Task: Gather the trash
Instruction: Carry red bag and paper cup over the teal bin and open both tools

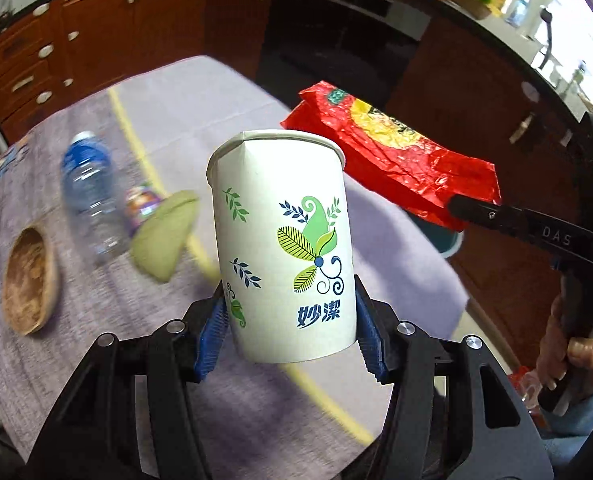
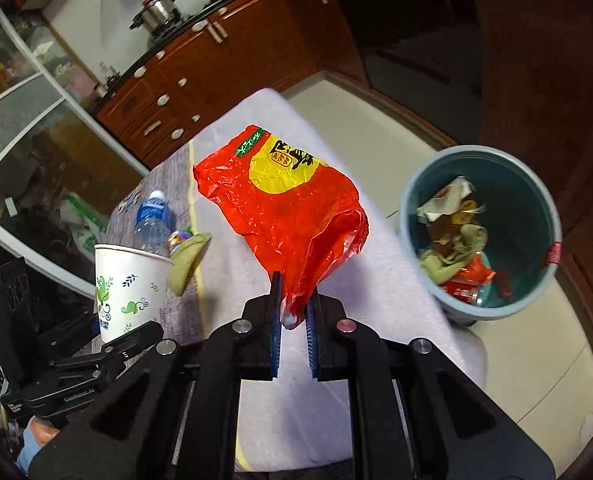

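Right claw (image 2: pixel 294 316) pinches red bag (image 2: pixel 284 208), covering its corner.

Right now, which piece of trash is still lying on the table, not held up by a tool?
The bottle. It lies on its side on the table, while the cup and red bag are each gripped in the air.

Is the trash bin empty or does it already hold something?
Not empty: the right wrist view shows crumpled wrappers and scraps on the bottom of the bin.

Bottle (image 1: pixel 90 196) on table (image 1: pixel 224 96), bin (image 2: pixel 481 236) beside.
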Demonstrator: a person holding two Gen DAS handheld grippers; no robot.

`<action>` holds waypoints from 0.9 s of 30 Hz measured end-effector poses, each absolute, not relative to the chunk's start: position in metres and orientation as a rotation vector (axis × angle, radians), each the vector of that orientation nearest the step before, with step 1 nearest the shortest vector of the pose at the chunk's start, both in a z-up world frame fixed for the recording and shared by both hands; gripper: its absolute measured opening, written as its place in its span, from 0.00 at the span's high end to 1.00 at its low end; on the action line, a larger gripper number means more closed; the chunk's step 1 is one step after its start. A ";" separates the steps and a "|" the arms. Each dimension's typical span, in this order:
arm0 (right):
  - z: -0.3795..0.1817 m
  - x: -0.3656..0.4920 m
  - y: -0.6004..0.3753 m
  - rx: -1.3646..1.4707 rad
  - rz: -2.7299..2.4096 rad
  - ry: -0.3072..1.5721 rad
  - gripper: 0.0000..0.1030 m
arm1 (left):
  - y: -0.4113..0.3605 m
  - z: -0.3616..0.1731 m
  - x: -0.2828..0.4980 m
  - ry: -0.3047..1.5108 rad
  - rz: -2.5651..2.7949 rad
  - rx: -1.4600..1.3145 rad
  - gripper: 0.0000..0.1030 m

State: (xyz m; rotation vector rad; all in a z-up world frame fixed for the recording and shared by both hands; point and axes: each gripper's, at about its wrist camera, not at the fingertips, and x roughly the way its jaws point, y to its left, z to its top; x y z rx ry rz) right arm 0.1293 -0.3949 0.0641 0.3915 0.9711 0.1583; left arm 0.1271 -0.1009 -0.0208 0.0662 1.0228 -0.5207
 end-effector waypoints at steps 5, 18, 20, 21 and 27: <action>0.068 0.111 -0.442 0.413 0.075 0.938 0.90 | -0.154 -0.021 0.129 1.026 -0.607 0.113 0.44; 0.031 0.091 -0.553 0.518 -0.138 0.980 0.90 | -0.248 -0.030 0.154 1.034 -0.713 0.225 0.44; 0.022 0.095 -0.559 0.519 -0.147 1.009 0.90 | -0.262 -0.037 0.157 1.048 -0.727 0.234 0.44; 0.016 0.099 -0.562 0.521 -0.146 1.029 0.90 | -0.268 -0.040 0.158 1.053 -0.732 0.240 0.44; -0.010 0.124 -0.570 0.526 -0.143 1.087 0.79 | -0.301 -0.058 0.171 1.086 -0.754 0.284 0.44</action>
